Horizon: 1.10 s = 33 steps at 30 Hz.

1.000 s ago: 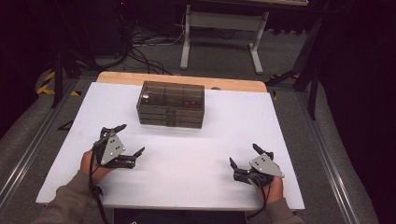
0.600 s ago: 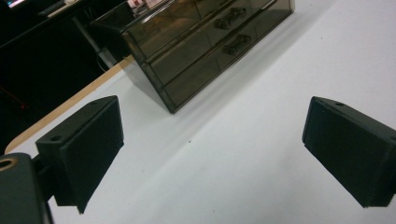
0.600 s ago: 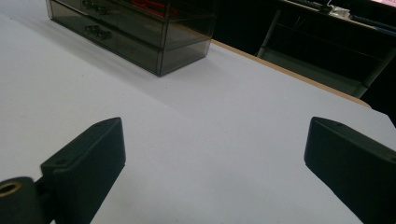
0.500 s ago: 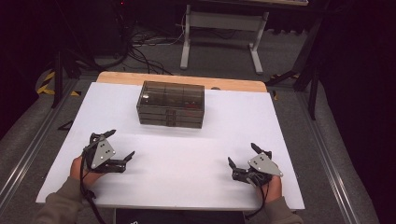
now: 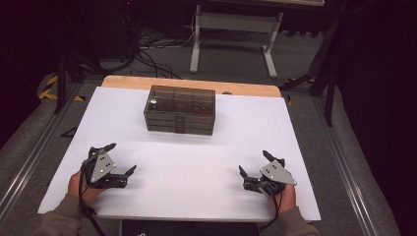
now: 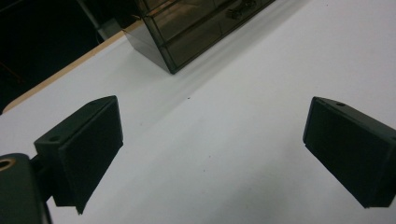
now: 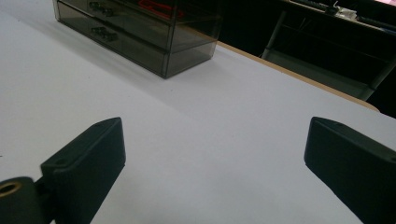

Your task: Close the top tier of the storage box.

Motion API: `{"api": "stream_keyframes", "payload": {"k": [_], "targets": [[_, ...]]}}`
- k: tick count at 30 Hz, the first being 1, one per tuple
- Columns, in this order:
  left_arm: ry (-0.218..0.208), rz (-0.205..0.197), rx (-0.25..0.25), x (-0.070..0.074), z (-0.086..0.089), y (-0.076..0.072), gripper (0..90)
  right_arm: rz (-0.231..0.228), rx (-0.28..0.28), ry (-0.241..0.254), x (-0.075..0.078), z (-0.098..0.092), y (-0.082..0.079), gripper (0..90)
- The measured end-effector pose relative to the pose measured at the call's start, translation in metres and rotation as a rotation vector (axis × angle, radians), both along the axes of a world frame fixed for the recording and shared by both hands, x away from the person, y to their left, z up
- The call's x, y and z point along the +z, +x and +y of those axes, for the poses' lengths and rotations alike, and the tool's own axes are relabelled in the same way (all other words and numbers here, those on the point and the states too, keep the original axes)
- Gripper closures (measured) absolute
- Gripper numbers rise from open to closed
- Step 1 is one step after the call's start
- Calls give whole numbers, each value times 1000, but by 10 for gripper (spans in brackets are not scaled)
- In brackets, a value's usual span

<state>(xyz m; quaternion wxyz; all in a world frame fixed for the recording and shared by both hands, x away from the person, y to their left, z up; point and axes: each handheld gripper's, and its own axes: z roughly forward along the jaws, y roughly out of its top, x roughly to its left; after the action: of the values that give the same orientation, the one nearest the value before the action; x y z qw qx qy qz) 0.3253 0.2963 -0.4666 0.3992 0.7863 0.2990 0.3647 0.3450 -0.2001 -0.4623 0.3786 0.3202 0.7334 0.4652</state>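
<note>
A smoky see-through drawer box (image 5: 179,110) stands at the back middle of the white table top (image 5: 196,162), with something red (image 7: 159,7) in its upper level. My left gripper (image 5: 122,157) rests near the front left, open, with nothing between its jaws, and points toward the middle. Its own view has the box (image 6: 201,28) at the top beyond the wide-apart jaws of the left gripper (image 6: 212,149). My right gripper (image 5: 253,161) lies near the front right, open and empty too. In its view the box (image 7: 140,32) sits far off at the upper left of the right gripper (image 7: 215,163).
A wooden strip (image 5: 187,84) edges the table's far side. Behind it stand a white metal frame (image 5: 231,29) and loose cables (image 5: 147,49) on the floor. Metal rails (image 5: 344,162) run along both sides of the table.
My left gripper has drawn back toward the front left edge of the table. The right gripper has hardly shifted. Both stay open.
</note>
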Motion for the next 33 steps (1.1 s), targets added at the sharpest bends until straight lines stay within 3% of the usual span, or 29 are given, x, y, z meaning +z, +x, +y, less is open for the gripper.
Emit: {"api": "stream_keyframes", "payload": {"k": [11,16,33], "targets": [[4,17,-18,-2,-2,-1,52,-7,0,-3,1,2,-3,60],[-8,5,-20,-1,-1,-2,52,-6,2,-5,1,3,-3,60],[2,20,8,-3,-3,1,53,-3,7,-4,1,3,-2,60]]}}
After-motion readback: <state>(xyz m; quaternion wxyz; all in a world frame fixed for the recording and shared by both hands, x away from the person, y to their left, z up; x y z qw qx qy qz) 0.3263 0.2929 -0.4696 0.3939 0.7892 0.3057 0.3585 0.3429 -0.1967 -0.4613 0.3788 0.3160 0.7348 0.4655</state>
